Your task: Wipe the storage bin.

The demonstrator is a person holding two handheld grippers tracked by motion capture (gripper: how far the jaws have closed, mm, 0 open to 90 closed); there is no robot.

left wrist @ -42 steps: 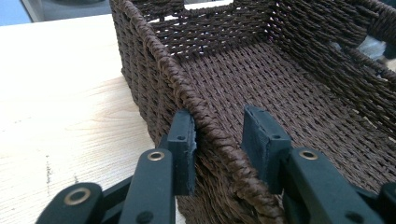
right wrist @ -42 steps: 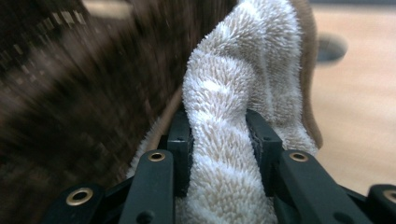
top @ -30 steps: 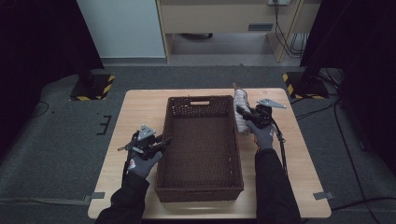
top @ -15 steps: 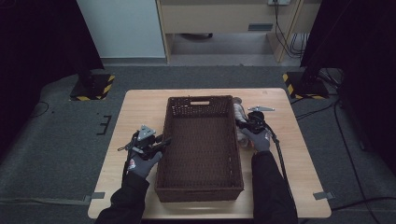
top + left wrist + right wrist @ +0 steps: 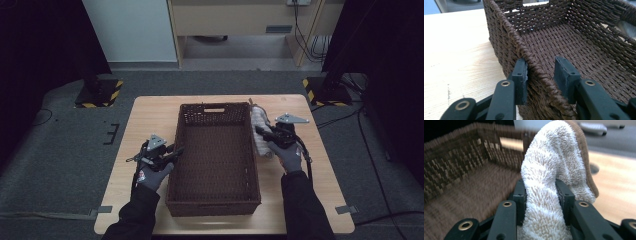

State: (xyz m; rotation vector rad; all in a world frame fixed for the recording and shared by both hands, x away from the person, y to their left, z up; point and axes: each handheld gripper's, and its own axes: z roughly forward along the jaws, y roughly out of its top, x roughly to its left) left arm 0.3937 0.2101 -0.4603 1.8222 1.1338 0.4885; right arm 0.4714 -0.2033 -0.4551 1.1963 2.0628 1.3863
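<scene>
1. A dark brown woven basket (image 5: 215, 160) sits mid-frame in the high view, on a light wooden table (image 5: 145, 112). Its long axis runs from the near edge toward the far edge. The woven floor looks bare, with nothing lying in it, as far as the high view and the left gripper view show.
2. A white terry towel (image 5: 549, 182) with a brown backing lies outside the basket. In the high view (image 5: 260, 131) it is just right of the basket's right wall, toward the upper half of that wall. Its length runs roughly parallel to the wall, from near to far.
3. The right gripper (image 5: 267, 134) has its jaws pressed into the towel from both sides, nearly closed. In the right gripper view the cloth rises between them and folds over at the top. The blur makes it hard to say whether the towel touches the basket rim.
4. The left gripper (image 5: 540, 75) straddles the basket's left rim with its jaws parted. One jaw is against the outer wall and the other hangs inside, off the weave.
5. Bare tabletop lies left of the basket and along the right edge. The far strip beyond the basket is narrow.
</scene>
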